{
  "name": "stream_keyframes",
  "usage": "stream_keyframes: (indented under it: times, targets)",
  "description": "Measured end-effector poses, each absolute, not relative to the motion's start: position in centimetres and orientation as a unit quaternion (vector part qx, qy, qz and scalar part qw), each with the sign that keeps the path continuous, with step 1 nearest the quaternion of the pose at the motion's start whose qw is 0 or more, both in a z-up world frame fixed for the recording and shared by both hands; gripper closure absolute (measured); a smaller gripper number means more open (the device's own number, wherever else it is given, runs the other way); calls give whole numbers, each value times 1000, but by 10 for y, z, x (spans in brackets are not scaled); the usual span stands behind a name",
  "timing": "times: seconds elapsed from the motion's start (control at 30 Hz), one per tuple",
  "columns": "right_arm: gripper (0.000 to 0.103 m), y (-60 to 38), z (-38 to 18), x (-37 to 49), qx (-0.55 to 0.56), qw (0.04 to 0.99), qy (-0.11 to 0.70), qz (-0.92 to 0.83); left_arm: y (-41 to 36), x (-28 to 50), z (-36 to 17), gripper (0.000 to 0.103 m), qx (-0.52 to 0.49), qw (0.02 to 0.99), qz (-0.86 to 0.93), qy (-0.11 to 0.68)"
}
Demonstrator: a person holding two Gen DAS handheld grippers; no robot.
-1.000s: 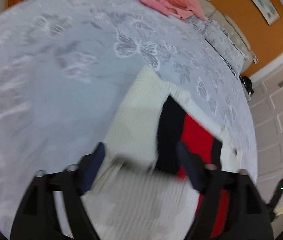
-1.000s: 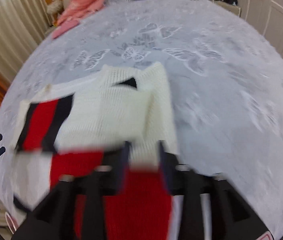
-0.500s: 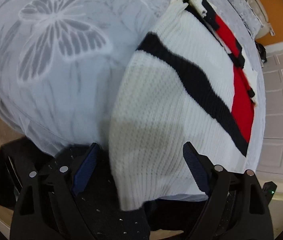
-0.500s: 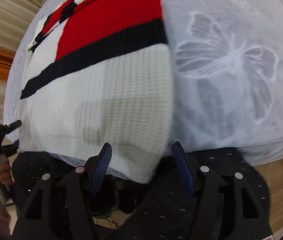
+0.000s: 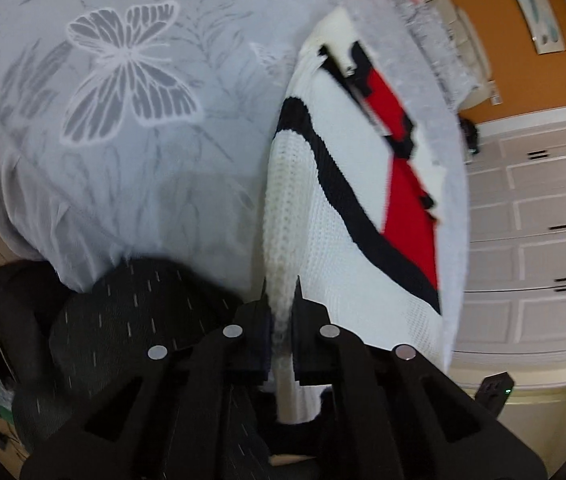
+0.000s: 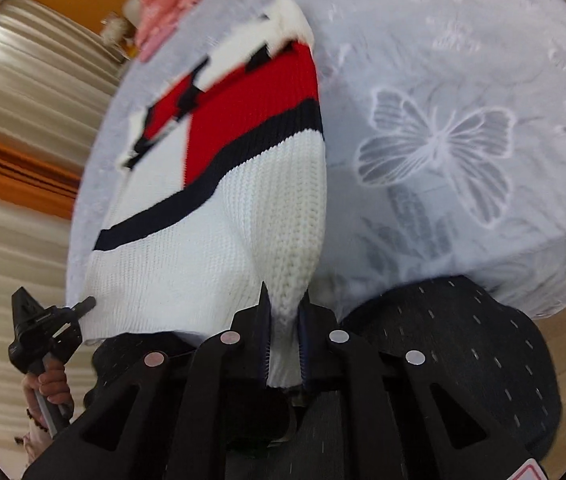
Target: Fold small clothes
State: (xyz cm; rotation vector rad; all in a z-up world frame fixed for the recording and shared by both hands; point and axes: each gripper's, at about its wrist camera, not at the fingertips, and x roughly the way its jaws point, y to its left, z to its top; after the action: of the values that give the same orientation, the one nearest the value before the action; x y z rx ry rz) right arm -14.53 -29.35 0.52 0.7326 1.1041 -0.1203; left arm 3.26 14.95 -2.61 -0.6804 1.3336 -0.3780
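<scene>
Gripping the knit sweater's hem at the bed's near edge, your left gripper pinches one corner at 6 o'clock; your right gripper pinches the other. It looks thick, soft, floppy: grasp the ribbed corners.

Chunky ribbed knit sweater lies on smooth matt bedspread.

Open bedspread filled the left of the left wrist frame and the right of the right one; a pink garment lay at the far top, and the person's dark trousers crowded the bottom edge
</scene>
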Motion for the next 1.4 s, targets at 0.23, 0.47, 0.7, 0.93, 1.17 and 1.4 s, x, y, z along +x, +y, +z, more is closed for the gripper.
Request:
stream_keyframes:
  times: [0.23,0.47,0.7,0.93,1.17,1.4]
  targets:
    - [93,-286,48,-230,339,793,505,-39,169,-38,18,97,-326,696,-211,604]
    - [93,-275,97,-291,366,806,464,-8,182,-93,62,97,-361,682,-222,596]
    - [91,-346,131,-153,374,861,345,8,129,30,108,97,-324,761,-232,512]
    - [86,-405,13,15,401,812,417,-80,58,175,27,94,-294,790,-136,520]
    - [50,-397,19,18,331,841,416,-94,74,186,-16,54,-281,793,-113,529]
    - [69,-358,-5,-12,265,840,473,-27,70,133,-19,25,-253,772,-190,551]
